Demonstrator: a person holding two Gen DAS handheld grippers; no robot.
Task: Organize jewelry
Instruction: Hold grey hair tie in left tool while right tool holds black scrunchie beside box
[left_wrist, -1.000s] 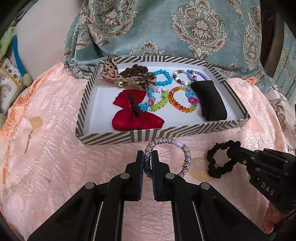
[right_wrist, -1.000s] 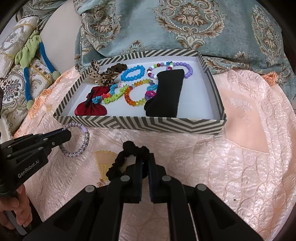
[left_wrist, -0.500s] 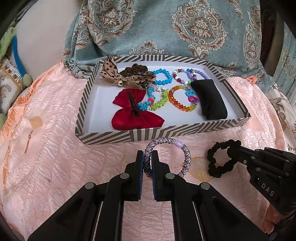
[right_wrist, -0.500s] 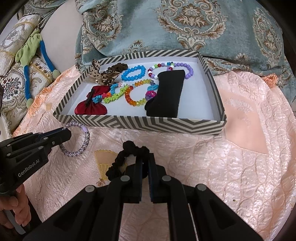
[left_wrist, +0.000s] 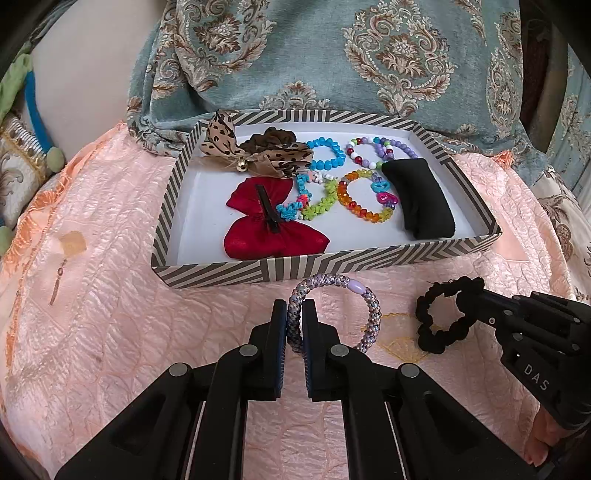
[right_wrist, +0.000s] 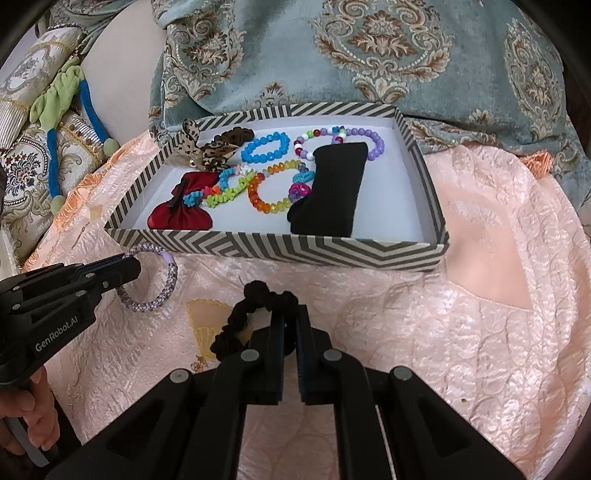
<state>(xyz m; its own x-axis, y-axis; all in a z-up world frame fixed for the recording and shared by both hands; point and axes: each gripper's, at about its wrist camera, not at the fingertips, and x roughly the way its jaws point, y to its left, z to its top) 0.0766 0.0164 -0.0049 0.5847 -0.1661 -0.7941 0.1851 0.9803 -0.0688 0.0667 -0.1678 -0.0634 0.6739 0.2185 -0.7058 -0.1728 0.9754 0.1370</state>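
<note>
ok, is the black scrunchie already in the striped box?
No, the black scrunchie lies on the pink quilt in front of the striped box, pinched by the right tool.

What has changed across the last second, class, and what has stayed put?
Almost nothing. The left hand-held gripper stays shut on the purple bracelet, the right hand-held gripper on the black scrunchie, both just in front of the striped tray. Neither piece has been lifted or let go. The tray's bows and bead bracelets lie as before; only slight camera drift shows.
</note>
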